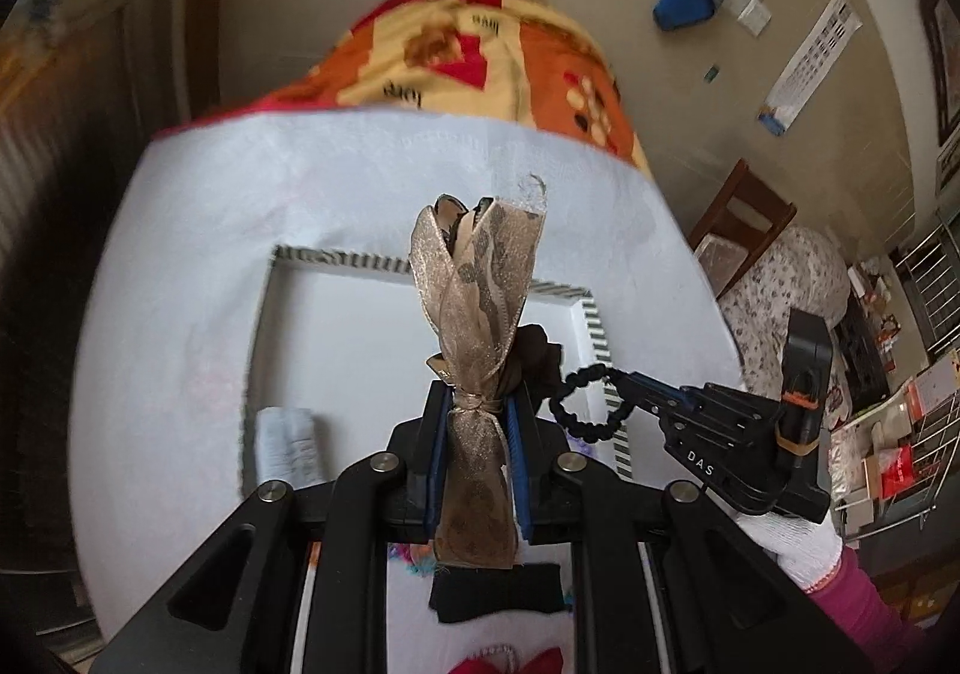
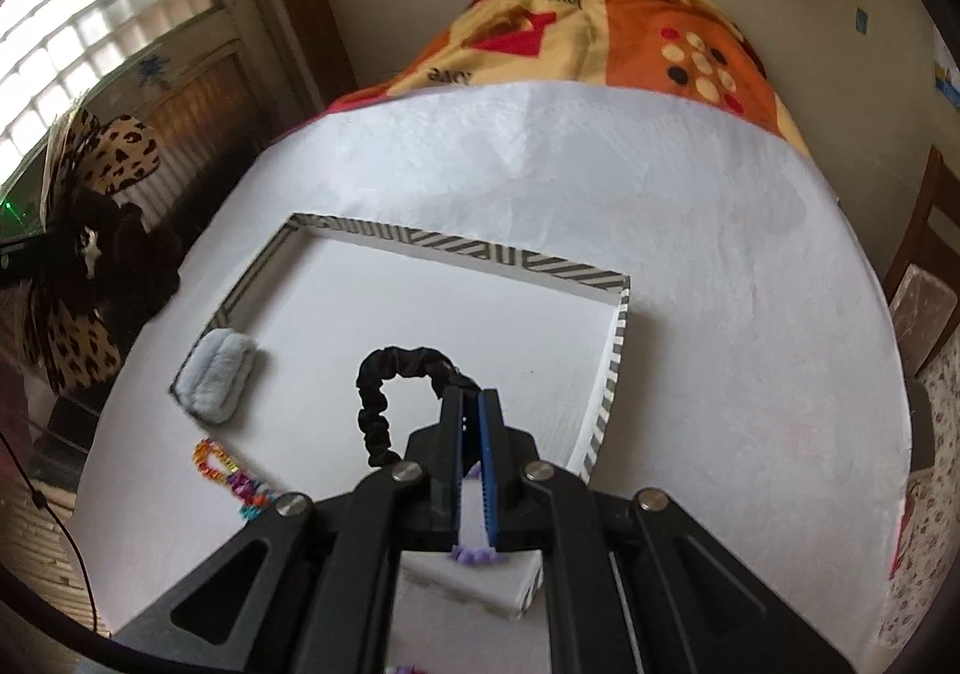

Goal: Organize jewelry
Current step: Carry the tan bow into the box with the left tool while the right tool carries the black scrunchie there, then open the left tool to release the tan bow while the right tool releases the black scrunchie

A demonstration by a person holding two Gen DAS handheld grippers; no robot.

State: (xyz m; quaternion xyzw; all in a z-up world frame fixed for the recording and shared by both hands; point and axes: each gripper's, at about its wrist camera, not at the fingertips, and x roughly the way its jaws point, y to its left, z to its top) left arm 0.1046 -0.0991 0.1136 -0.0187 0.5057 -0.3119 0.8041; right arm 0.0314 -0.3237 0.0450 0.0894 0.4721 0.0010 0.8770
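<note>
**A:** What does each camera catch that the other misses?

**B:** The left wrist view shows the left gripper [image 1: 477,410] clenched on a glittery beige ribbon bow [image 1: 477,308] at its knot, held above the shallow white tray with a black-and-white striped rim [image 1: 336,259]. It also shows the right gripper [image 1: 630,383] reaching in from the tray's right side, with a white glove [image 1: 792,545] and pink sleeve [image 1: 852,602] behind it. Only the right wrist view shows a multicoloured bead bracelet [image 2: 231,470] on the white tablecloth [image 2: 720,314], just left of the tray's near edge.

**B:** And the right gripper [image 2: 471,404]?

**A:** Its jaws are clamped on a black fabric scrunchie [image 2: 384,386], which dangles over the tray's floor.

**B:** Anything hard to make out?

**A:** The bow hides part of the tray's far rim. A dark piece of fabric [image 1: 495,593] and something red [image 1: 510,662] near the tray's front are cut off by the gripper frame. Small purple pieces [image 2: 477,556] peek out below the right jaws; I can't identify them.

**B:** What's inside the tray?

**A:** A pale blue fluffy hair clip [image 2: 219,377], lying in its near-left corner.
</note>
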